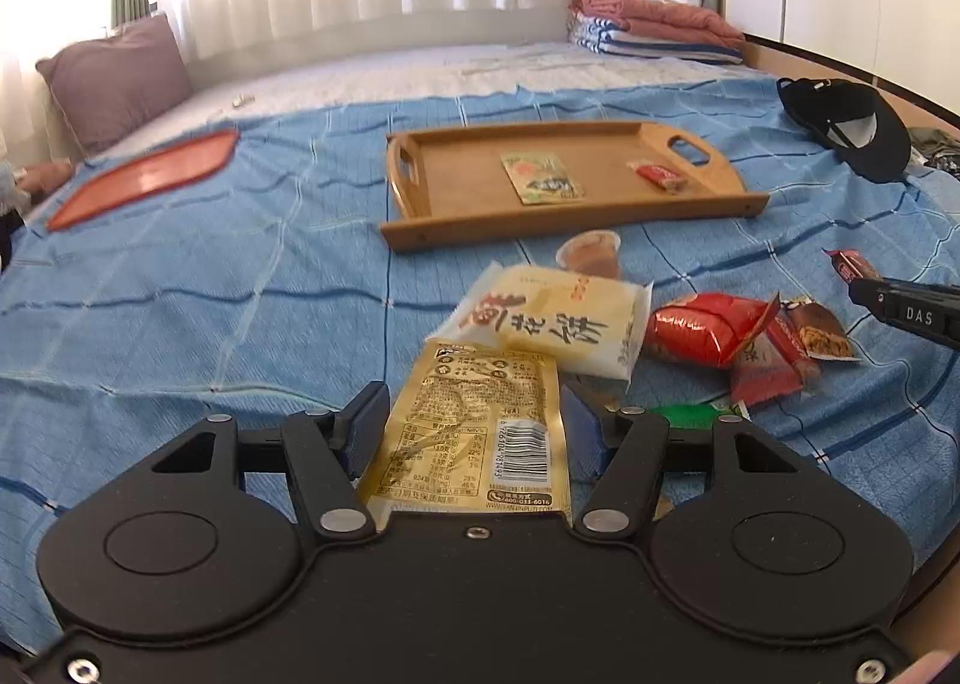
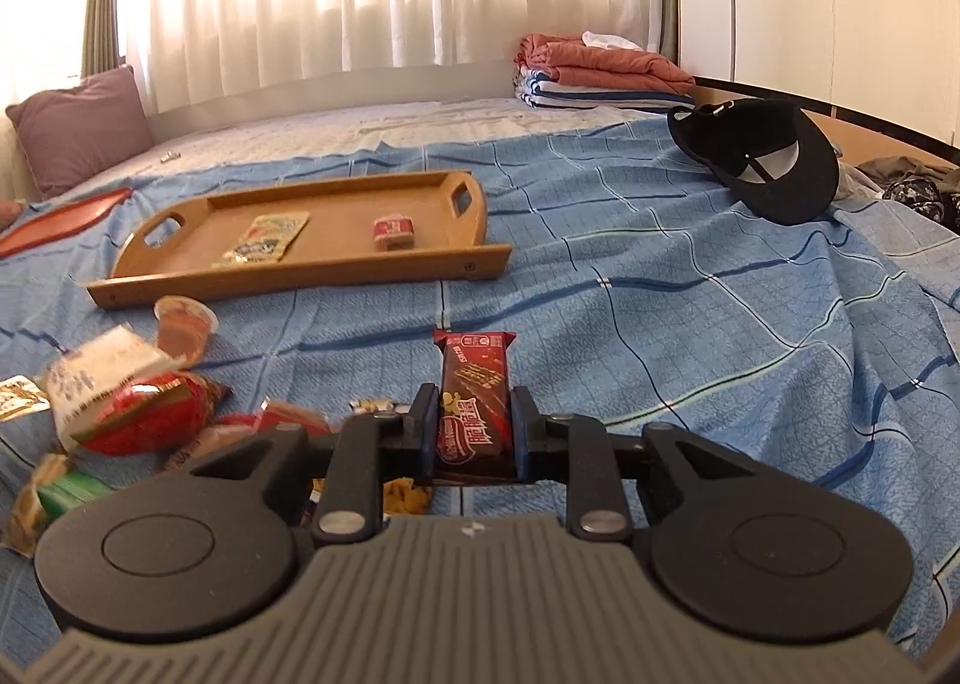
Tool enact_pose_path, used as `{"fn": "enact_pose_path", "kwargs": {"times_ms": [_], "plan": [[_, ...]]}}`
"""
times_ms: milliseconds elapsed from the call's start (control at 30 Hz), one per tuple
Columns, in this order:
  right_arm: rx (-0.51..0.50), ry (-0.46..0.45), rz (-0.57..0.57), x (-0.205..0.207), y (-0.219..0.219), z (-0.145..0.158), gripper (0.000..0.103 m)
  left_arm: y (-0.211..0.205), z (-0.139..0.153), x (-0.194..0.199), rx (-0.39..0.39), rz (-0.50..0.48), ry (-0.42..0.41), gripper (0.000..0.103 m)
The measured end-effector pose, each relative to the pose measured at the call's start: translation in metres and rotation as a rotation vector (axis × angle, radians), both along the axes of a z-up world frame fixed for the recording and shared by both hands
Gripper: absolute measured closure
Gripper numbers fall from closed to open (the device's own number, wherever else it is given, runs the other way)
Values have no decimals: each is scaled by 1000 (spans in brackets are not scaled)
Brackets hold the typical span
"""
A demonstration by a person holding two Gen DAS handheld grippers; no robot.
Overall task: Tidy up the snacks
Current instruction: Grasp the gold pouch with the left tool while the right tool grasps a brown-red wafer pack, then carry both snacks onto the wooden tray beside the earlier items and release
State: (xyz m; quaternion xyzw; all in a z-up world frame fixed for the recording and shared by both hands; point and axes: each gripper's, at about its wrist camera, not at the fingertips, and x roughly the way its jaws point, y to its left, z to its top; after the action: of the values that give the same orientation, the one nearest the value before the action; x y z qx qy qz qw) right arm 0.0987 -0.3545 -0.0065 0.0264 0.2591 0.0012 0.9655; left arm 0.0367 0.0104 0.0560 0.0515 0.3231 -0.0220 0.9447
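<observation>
Left wrist view: left gripper (image 1: pixel 474 420) is clamped on a gold snack packet (image 1: pixel 474 432), back side up with printed table and barcode, lying lengthwise between the blue pads and touching both. Packet sticks out past the fingertips, over a pale yellow cake pack (image 1: pixel 558 318). Just right of that: red wrapped snacks (image 1: pixel 702 336), then a jelly cup (image 1: pixel 591 255) nearer the wooden tray (image 1: pixel 420 234). Tray holds a green sachet (image 1: pixel 543 177) and a small red pack (image 1: pixel 657 175) (well apart from each other). All on a blue checked sheet (image 1: pixel 210 276).

Right wrist view: right gripper (image 2: pixel 474 426) jaws are closed tight on a dark red wafer bar (image 2: pixel 474 390), gripped at its sides, far end poking beyond the fingertips, lifted off the sheet. Snack pile is to the left, tray further back left, black cap (image 2: pixel 774 168) far right.
</observation>
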Motion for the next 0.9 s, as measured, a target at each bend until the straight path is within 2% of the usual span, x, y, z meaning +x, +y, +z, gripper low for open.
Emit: {"fn": "enact_pose_path", "kwargs": {"times_ms": [167, 333, 467, 700, 900], "plan": [[20, -12, 13, -2, 3, 11, 74, 3, 8, -3, -27, 4, -7, 43], [42, -26, 30, 0, 3, 26, 74, 5, 32, 0, -45, -1, -62, 43], [99, -24, 44, 6, 2, 39, 74, 3, 52, 6, -52, -2, -109, 43], [101, -39, 80, 23, 5, 61, 74, 4, 82, 37, -106, 18, -133, 43], [130, -23, 94, 52, 0, 78, 74, 8, 101, 80, -157, 49, -133, 43]]}}
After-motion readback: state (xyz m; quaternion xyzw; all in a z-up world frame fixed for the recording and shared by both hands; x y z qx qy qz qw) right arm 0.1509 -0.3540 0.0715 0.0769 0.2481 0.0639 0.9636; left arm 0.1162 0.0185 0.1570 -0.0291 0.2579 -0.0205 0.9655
